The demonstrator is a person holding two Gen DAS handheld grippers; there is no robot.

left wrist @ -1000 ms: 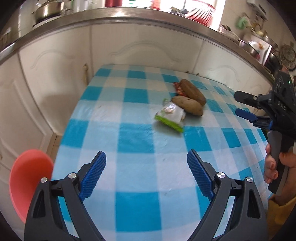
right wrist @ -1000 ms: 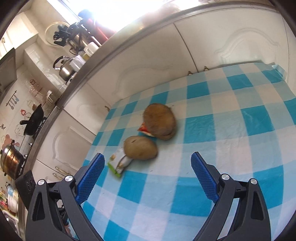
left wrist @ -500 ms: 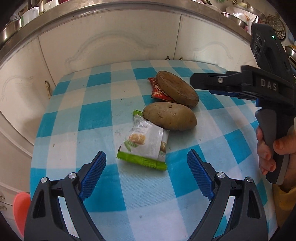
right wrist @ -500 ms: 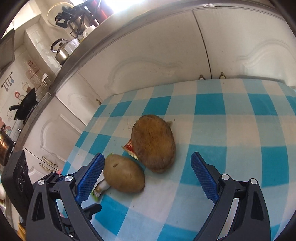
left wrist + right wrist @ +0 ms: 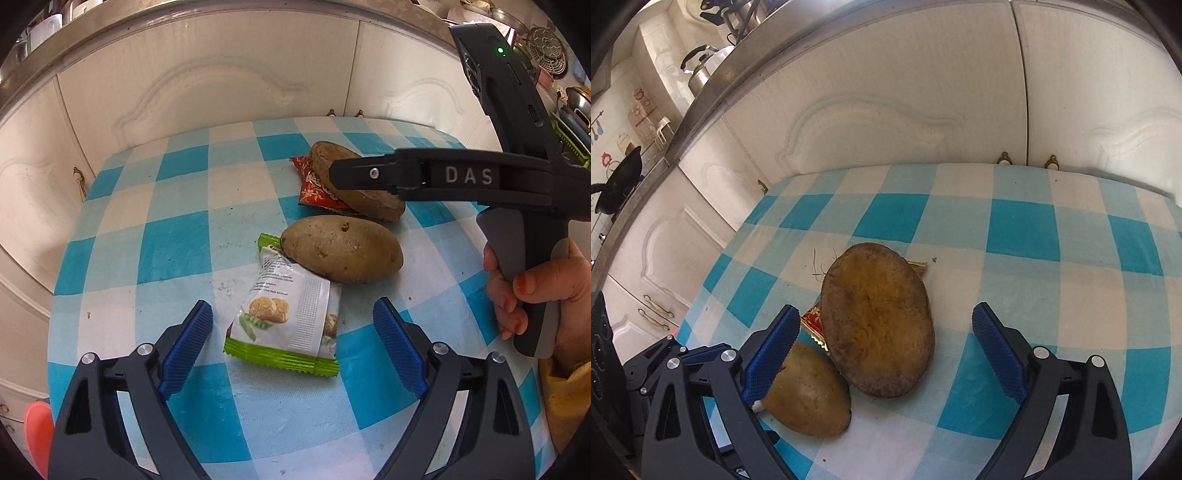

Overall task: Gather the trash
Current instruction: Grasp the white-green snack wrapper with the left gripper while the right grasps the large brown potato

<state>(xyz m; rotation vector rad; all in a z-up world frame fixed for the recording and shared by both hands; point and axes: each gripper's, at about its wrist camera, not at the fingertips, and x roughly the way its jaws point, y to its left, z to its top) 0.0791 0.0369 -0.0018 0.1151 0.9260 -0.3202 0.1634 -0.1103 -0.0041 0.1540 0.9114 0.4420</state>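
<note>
A white and green snack wrapper point(image 5: 284, 325) lies flat on the blue-checked tablecloth point(image 5: 177, 243), its far end tucked under a light brown potato point(image 5: 341, 253). My left gripper point(image 5: 291, 306) hovers open, one pad on each side of the wrapper, neither touching it. Behind it, a red wrapper point(image 5: 314, 188) pokes out from under a darker, flatter potato point(image 5: 369, 201). My right gripper point(image 5: 886, 312) is open above that dark potato point(image 5: 879, 321), with the red wrapper point(image 5: 812, 323) by its left pad. A finger point(image 5: 369, 173) of the right gripper crosses the left wrist view.
White cabinet doors point(image 5: 221, 92) stand just beyond the table's far edge. A person's hand point(image 5: 532, 295) holds the right gripper's handle at the right. An orange-red container point(image 5: 37, 432) shows below the table's left edge. The left gripper's body point(image 5: 665, 373) sits at lower left.
Both grippers have come forward and lower toward the pile. The snack wrapper now lies between the left pads and the dark potato between the right pads. Both stay open.
</note>
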